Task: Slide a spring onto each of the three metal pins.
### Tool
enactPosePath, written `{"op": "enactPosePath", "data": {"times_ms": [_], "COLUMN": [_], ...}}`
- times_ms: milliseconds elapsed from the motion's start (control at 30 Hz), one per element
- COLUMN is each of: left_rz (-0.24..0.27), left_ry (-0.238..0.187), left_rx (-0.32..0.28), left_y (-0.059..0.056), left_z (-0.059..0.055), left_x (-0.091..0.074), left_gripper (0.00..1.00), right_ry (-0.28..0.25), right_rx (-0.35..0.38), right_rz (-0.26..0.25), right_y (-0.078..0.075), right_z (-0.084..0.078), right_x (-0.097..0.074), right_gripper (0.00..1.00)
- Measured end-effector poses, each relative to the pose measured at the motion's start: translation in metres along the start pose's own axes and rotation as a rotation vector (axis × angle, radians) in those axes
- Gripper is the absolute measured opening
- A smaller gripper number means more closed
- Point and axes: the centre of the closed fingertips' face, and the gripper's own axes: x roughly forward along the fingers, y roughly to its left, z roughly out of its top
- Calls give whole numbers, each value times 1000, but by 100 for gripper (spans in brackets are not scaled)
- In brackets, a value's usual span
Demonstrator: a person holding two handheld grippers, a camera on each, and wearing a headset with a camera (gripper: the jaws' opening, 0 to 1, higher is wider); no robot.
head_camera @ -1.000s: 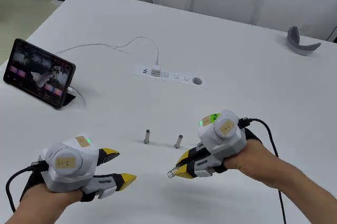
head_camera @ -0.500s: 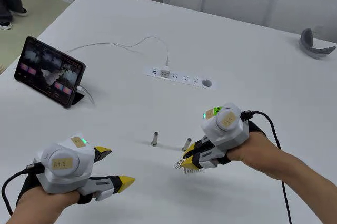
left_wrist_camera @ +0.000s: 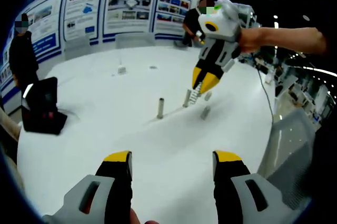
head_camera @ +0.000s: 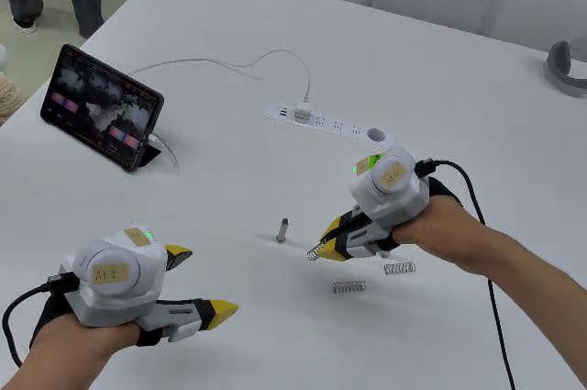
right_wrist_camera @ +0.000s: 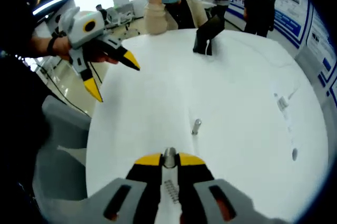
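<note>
The right gripper [right_wrist_camera: 169,162] pinches a small coiled steel spring [head_camera: 315,251], free end poking past its tips, near the upright grey metal pin [head_camera: 282,229] ahead (light, bendy: grip mid-coil, gently). The left gripper [left_wrist_camera: 172,156] gapes, empty.

The left gripper [head_camera: 204,282] and right gripper [head_camera: 323,245] share rounded pale-grey housings [head_camera: 92,303] with tan stickers [head_camera: 110,273], black jaws and yellow tips [head_camera: 223,310]. A black cable [head_camera: 475,225] trails from each; a green light [head_camera: 371,163] glows on the right one.
</note>
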Motion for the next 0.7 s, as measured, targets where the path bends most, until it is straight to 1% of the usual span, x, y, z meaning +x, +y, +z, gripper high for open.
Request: {"op": "enactPosePath", "data": {"times_ms": [100, 200, 300, 467, 700], "left_rz": [-2, -6, -11, -18, -26], "left_ry": [4, 5, 8, 10, 18], "left_rx": [-4, -7, -6, -7, -17], "left_y": [0, 0, -3, -5, -9], "left_z": [-2, -3, -4, -4, -10], "left_x": [0, 0, 1, 1, 1], "left_gripper": [63, 63, 63, 63, 64], "right_ry": [6, 10, 25, 23, 33], "right_rx": [-10, -19, -44, -47, -77], "right_rz": [-5, -4, -9, -14, -17], "right_y": [-8, -12, -17, -26, -36], "right_z": [5, 9, 11, 17, 28], "right_x": [2, 3, 6, 8, 14], "right_gripper": [12, 12, 12, 12, 12]}}
